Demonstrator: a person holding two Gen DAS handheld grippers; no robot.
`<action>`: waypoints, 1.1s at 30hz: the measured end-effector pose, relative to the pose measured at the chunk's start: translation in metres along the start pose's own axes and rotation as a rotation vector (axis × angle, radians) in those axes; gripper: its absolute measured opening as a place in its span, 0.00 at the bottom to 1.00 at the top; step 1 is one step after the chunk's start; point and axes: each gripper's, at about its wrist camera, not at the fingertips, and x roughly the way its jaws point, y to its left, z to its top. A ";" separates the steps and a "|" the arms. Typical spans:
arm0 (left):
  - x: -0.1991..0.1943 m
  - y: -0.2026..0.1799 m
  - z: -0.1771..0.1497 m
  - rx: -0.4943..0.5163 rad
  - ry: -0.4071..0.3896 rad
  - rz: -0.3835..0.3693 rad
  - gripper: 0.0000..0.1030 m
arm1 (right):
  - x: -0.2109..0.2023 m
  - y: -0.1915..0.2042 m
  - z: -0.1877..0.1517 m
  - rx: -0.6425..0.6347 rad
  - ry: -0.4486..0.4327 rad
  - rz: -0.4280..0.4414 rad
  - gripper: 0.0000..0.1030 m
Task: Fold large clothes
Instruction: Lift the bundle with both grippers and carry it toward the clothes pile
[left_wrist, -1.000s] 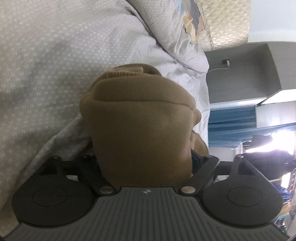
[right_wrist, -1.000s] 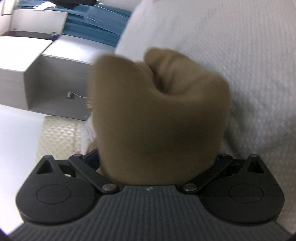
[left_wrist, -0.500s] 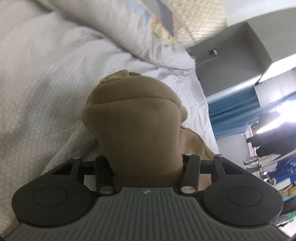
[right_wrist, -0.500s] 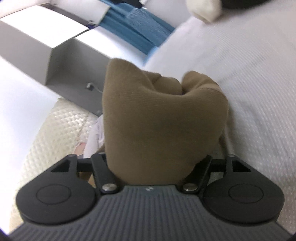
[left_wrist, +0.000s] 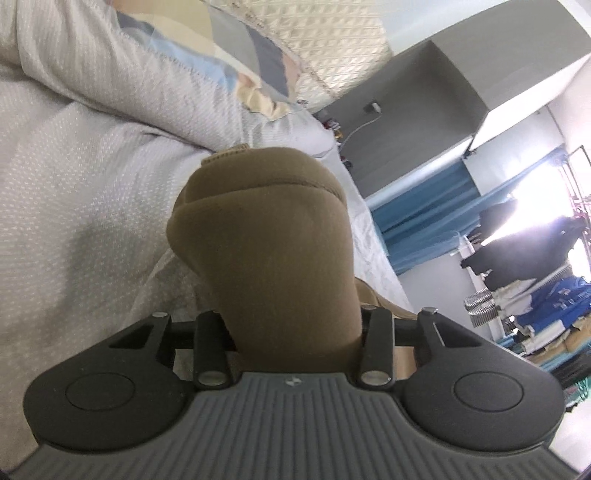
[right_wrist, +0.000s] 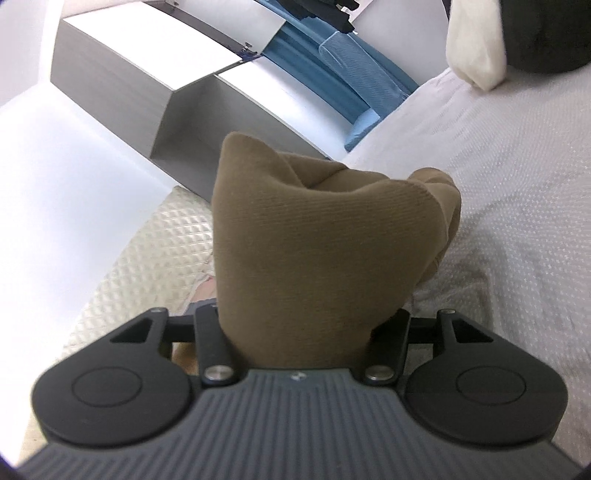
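1. The left gripper (left_wrist: 291, 325) has its jaws clamped on a thick bunch of brown knit garment (left_wrist: 269, 236); they have just been closing, and the cloth fills the gap between them.
2. The right gripper (right_wrist: 303, 325) likewise has its jaws pressed onto a bunched fold of the same brown garment (right_wrist: 314, 251), also having just been closing.
3. In both views the garment bulges forward past the jaws, hiding the fingertips.
4. The garment is held over a bed (left_wrist: 74, 221) covered in pale grey dotted bedding.
5. A patchwork pillow (left_wrist: 207, 59) lies toward the head of the bed, against a cream quilted headboard (right_wrist: 155, 243).
6. Beyond the bed's edge stand a grey cabinet (right_wrist: 122, 70) and blue curtains (left_wrist: 424, 214).
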 end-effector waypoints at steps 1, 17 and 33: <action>-0.007 -0.003 -0.001 0.001 0.007 -0.005 0.45 | -0.007 0.004 -0.002 0.000 -0.003 0.005 0.55; -0.099 -0.099 -0.042 0.101 0.071 -0.194 0.44 | -0.152 0.023 0.026 -0.010 -0.146 0.067 0.55; -0.003 -0.299 -0.091 0.215 0.181 -0.398 0.45 | -0.222 0.009 0.149 -0.091 -0.376 0.034 0.55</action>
